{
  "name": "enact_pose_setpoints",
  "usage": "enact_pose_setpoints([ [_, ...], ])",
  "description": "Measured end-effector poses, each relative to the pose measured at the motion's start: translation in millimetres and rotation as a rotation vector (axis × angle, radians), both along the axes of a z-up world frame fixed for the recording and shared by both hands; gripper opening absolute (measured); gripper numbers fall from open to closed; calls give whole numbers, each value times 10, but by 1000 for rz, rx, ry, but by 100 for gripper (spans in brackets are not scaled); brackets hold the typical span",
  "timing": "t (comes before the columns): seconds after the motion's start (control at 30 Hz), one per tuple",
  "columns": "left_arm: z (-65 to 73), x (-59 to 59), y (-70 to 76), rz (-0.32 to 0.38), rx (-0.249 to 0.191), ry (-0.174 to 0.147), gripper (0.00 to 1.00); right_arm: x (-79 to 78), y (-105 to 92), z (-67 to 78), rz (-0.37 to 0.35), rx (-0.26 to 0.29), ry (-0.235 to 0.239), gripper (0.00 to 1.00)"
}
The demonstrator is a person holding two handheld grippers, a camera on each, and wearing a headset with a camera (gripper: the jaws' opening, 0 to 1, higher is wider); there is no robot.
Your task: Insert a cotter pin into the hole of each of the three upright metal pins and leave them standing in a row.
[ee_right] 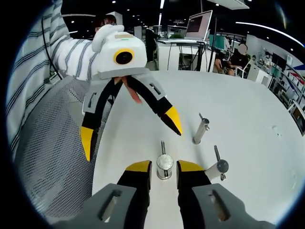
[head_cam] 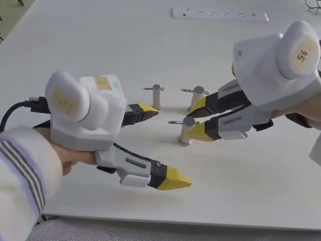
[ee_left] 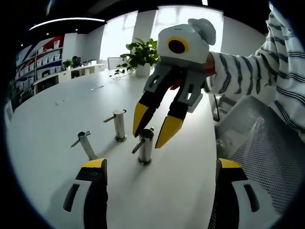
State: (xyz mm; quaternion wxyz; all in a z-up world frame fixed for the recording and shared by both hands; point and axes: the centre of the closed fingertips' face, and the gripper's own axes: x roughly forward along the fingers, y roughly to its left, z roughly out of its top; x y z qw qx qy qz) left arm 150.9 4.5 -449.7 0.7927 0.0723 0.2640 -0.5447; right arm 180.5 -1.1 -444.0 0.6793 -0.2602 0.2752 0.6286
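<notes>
In the head view the white table (head_cam: 251, 191) takes up most of the frame, and three upright metal pins stand near its centre. The near pin (head_cam: 185, 131) is just right of centre, with a cotter pin (head_cam: 176, 122) pushed crosswise through its top and pointing toward the left of the frame. Behind it, higher in the frame, stand the back-left pin (head_cam: 156, 96) and the back-right pin (head_cam: 197, 95). Each of these also has a cotter pin through its top, so all three are fitted. The two back pins stand side by side and the near pin stands in front of them, apart from both.

The right gripper (head_cam: 190, 123) reaches in from the upper right of the frame, with one yellow tip on each side of the near pin. In the right gripper view that pin sits at lower centre between the tips, with a thin strip of table showing on each side, so the jaws are released and not clamped on it.

The left gripper (head_cam: 160, 145) is at the lower left, held by a hand in a striped sleeve (head_cam: 20, 175). Its jaws are spread wide and hold nothing. One tip is beside the back-left pin and the other is low over bare table.

A power strip (head_cam: 220, 14) lies along the top edge of the frame.
</notes>
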Motion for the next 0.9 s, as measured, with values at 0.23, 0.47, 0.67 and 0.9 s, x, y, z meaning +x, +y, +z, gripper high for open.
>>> enact_pose_setpoints([
  [0.23,-34,-7,43,28,20,-6,99,-25,52,-45,-5,2,14,14],
  [0.47,-49,-75,39,20,14,15,99,4,73,-44,-16,11,18,9],
  [0.67,-60,-147,16,21,6,28,99,-21,84,-41,-34,10,26,8],
  [0.9,-68,-183,41,31,17,31,99,-62,105,-22,-42,20,15,8],
])
